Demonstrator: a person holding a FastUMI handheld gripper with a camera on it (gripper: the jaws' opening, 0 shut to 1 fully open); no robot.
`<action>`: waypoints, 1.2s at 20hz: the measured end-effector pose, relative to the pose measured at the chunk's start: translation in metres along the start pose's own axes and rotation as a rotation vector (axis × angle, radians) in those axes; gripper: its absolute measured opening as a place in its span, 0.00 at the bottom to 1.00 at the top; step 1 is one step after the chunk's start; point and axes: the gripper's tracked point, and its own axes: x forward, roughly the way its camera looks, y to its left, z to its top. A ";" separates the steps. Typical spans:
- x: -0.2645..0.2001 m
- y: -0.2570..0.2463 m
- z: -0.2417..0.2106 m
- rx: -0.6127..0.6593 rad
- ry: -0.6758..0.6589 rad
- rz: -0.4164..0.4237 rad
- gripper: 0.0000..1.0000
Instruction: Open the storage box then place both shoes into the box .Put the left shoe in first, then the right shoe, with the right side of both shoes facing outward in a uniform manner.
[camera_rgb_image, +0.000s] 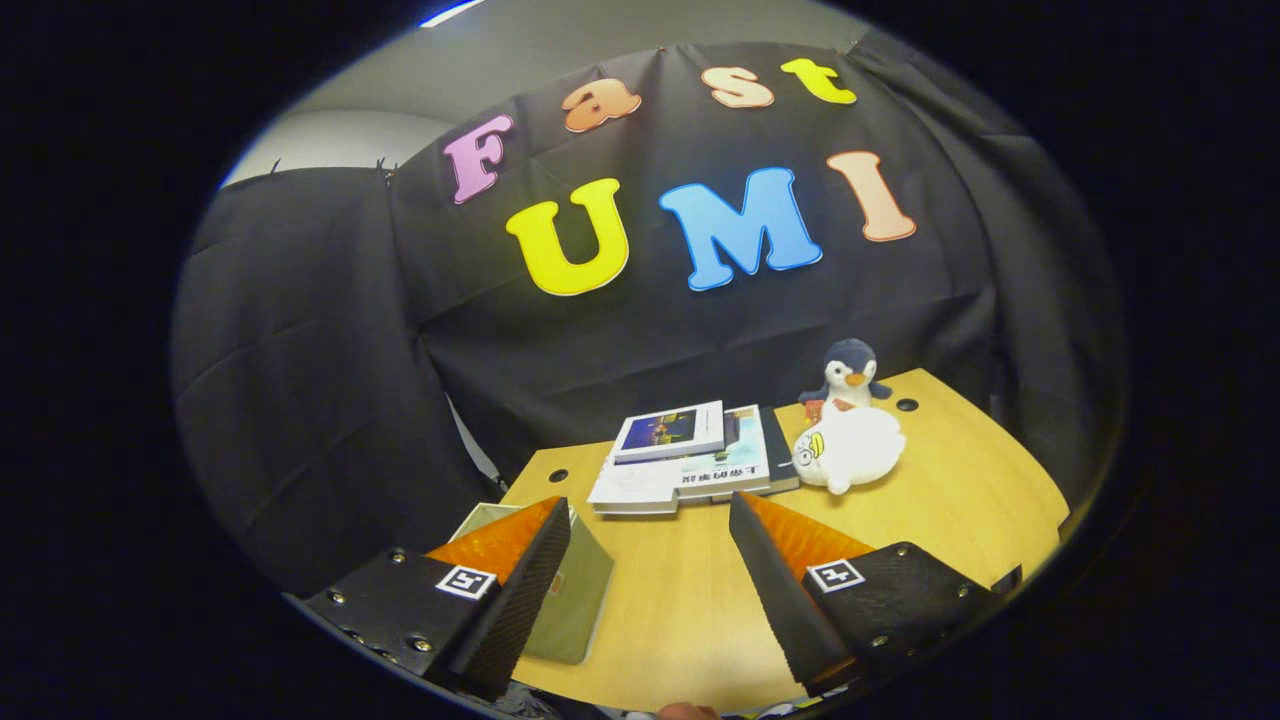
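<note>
The gripper (648, 515) hangs above the near part of the wooden table (690, 600) with its fingers spread wide and nothing between them. The storage box (572, 590), greenish with a pale rim, sits at the table's near left edge, partly hidden behind the left finger (520, 590); whether its lid is open cannot be told. Beyond the fingers a stack of books (690, 460) lies at the far side, with a white plush toy (850, 445) just right of it and a penguin plush (850, 372) behind that.

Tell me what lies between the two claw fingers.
Bare wooden table top in the gripper view; the open claw holds nothing. The stacked books lie beyond.
</note>
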 end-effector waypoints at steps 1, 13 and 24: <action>-0.003 -0.010 0.007 -0.017 -0.019 -0.013 0.98; -0.034 -0.081 0.046 -0.171 -0.181 -0.131 0.97; -0.047 -0.101 0.063 -0.135 -0.235 -0.182 0.97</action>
